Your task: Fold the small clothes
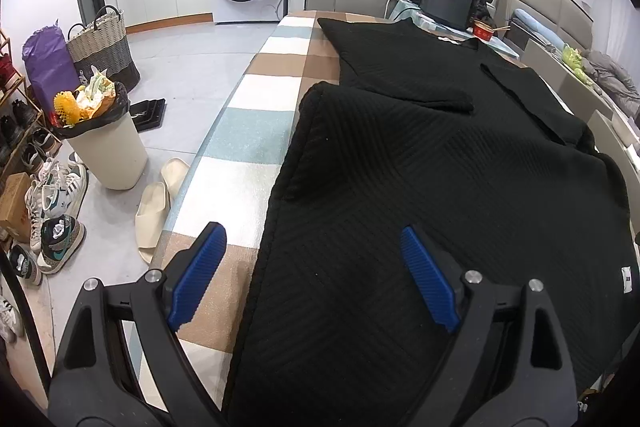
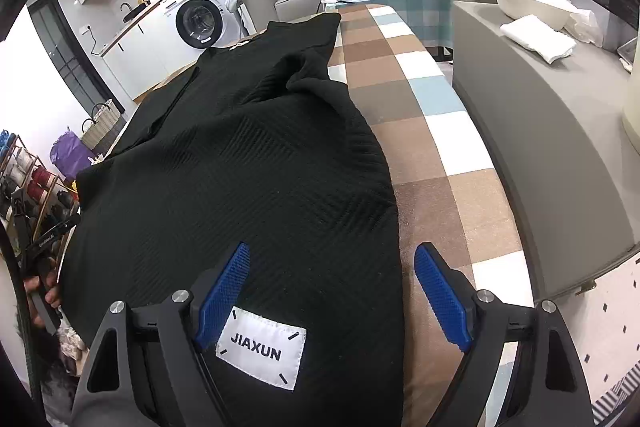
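Both grippers, left (image 1: 312, 273) and right (image 2: 332, 297), gape unclenched, the black sweater's (image 1: 460, 167) near hem edges between their jaws, ready to pinch for folding.

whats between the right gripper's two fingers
The black garment's near edge with its white JIAXUN label, then bare checked table cover toward the right finger. The right wrist view shows it.

Garment (image 1: 460, 195): black, diagonal ribbed weave. Label (image 2: 262, 353): white, black lettering. Bench (image 1: 256, 131) cover: brown, white and pale blue checks. Fingers (image 1: 196, 277): blue pads, black frames.
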`<control>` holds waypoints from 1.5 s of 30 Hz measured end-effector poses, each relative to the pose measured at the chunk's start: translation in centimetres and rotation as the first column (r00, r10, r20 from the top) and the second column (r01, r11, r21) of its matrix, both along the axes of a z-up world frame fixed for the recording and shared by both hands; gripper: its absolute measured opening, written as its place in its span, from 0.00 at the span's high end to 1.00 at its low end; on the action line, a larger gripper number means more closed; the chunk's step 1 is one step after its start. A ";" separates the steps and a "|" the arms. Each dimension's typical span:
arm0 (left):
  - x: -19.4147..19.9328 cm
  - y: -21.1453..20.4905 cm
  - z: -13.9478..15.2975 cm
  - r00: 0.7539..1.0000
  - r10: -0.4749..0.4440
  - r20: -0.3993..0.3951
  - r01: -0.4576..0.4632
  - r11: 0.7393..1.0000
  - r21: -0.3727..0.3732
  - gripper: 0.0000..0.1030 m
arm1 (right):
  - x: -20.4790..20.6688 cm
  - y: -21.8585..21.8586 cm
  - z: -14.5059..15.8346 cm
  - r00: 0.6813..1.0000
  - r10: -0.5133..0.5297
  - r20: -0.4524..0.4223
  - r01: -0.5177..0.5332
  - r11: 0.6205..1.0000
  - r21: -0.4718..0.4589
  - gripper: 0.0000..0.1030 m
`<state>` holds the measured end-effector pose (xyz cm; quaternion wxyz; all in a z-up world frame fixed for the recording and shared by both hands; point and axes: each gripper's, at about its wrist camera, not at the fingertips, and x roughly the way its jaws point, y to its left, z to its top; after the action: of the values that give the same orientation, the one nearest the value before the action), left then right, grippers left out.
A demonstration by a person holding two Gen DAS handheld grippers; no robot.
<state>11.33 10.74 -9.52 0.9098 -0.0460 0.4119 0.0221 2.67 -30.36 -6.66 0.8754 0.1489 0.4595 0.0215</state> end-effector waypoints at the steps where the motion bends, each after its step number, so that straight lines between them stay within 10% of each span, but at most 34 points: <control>1: 0.0 0.0 0.0 1.000 0.001 0.000 -0.001 1.000 0.000 0.15 | 0.0 0.0 0.0 1.000 -0.001 -0.001 0.001 1.000 0.001 0.16; 13: 0.3 -0.5 -0.7 0.999 -0.027 -0.040 0.027 1.000 0.002 0.15 | 0.1 0.1 -0.6 1.000 0.012 -0.012 -0.012 1.000 -0.013 0.16; 26: 0.6 -1.0 -0.7 0.998 -0.055 -0.042 0.055 0.998 0.000 0.18 | 0.5 0.3 -0.9 1.000 0.019 -0.002 -0.019 0.999 -0.049 0.89; 29: 0.5 -1.0 -0.7 0.997 -0.059 -0.039 0.059 0.998 -0.002 0.19 | 0.2 0.4 -0.5 0.999 0.023 0.025 -0.022 0.999 -0.039 0.92; 40: 0.2 -1.5 -0.8 0.993 -0.111 -0.031 0.112 0.994 0.009 0.98 | 0.2 0.3 0.4 0.997 0.004 0.075 -0.004 1.000 -0.002 0.93; 45: -0.2 -1.4 0.0 0.995 -0.103 0.003 0.103 0.994 0.033 1.00 | 0.1 0.0 0.0 0.998 -0.008 0.063 0.007 1.000 0.006 0.93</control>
<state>11.17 9.31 -9.51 0.9113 -0.0098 0.4112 -0.0183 2.81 -30.34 -6.67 0.8890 0.1526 0.4311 0.0243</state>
